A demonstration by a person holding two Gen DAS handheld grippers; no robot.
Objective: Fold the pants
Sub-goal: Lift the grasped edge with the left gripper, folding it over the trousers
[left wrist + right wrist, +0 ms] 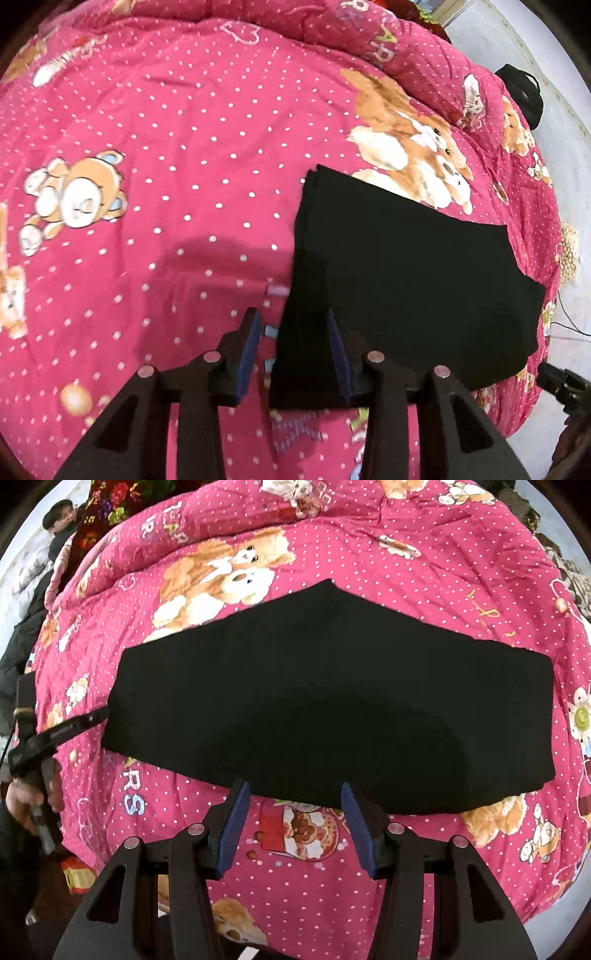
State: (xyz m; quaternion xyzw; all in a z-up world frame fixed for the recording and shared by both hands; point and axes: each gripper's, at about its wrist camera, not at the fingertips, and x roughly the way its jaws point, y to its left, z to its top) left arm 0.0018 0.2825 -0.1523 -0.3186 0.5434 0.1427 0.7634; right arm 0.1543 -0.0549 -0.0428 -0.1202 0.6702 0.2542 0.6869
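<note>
Black pants (406,277) lie folded flat on a pink dotted bedspread (184,166) printed with bears. My left gripper (293,321) points down over their left edge. Its blue pads stand apart, and the fabric's edge lies between them with a gap to the left pad. In the right wrist view the pants (332,701) stretch across the middle as a wide dark shape. My right gripper (293,794) hangs open at their near edge, with only bedspread (424,572) showing between its fingers. The left gripper (74,723) also shows there, reaching the pants' left end, with a hand (22,801) holding it.
A black bag (521,92) sits on the pale floor beyond the bed's far right corner. A person (62,513) is by the bed's far left side, next to a dark flowered cloth (110,513). The bed's edge curves close on the right.
</note>
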